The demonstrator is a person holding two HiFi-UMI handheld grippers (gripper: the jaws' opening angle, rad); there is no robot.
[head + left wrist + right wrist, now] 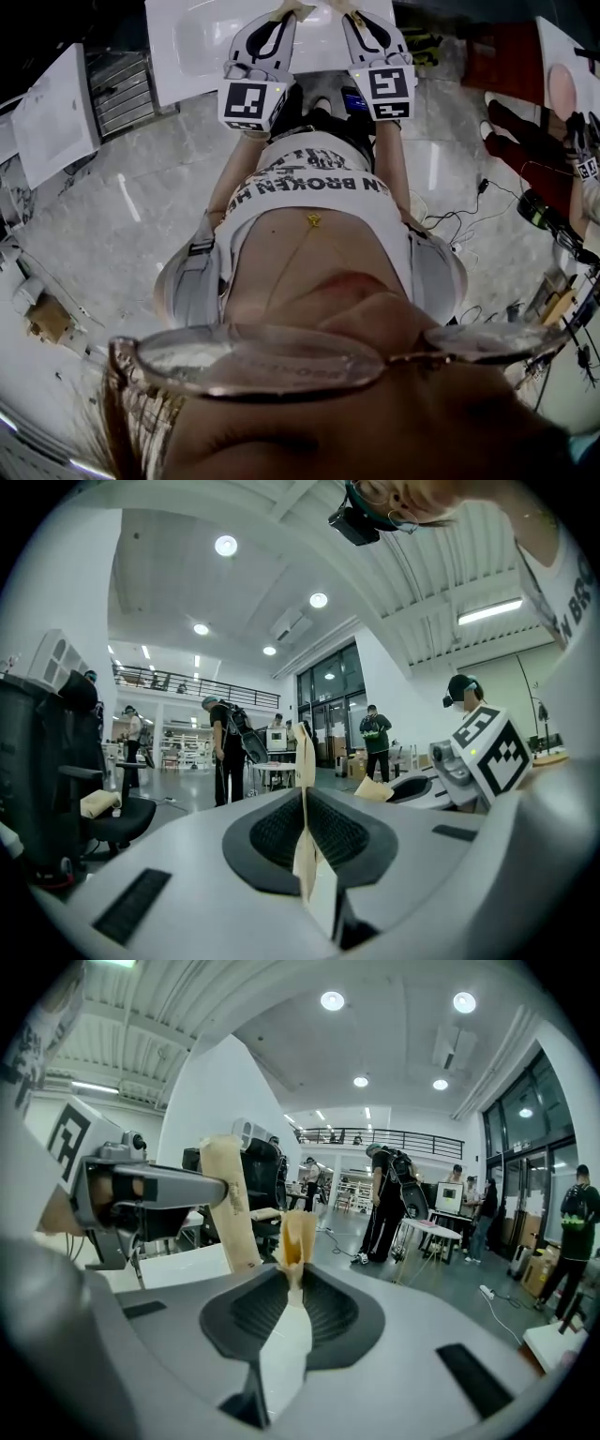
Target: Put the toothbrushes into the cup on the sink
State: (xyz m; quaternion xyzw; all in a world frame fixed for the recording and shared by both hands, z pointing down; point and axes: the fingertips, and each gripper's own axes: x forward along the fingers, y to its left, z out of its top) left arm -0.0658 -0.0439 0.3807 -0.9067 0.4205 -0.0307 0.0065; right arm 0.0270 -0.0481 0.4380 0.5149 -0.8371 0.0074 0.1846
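Note:
No toothbrush and no cup shows in any view. In the head view both grippers are held side by side in front of the person's torso, pointing at a white sink top (192,42). My left gripper (287,11) has its tan fingertips together with nothing between them; in the left gripper view it (305,754) points level across a large hall. My right gripper (349,11) is likewise shut and empty, and its tips (298,1234) meet in the right gripper view. Each gripper sees the other beside it: the right gripper (473,757) and the left gripper (150,1190).
Marble floor (141,216) lies under the person, with cables (459,220) to the right and a white cabinet (56,112) to the left. Several people stand in the hall (223,752), (386,1204). A black office chair (66,789) stands at the left.

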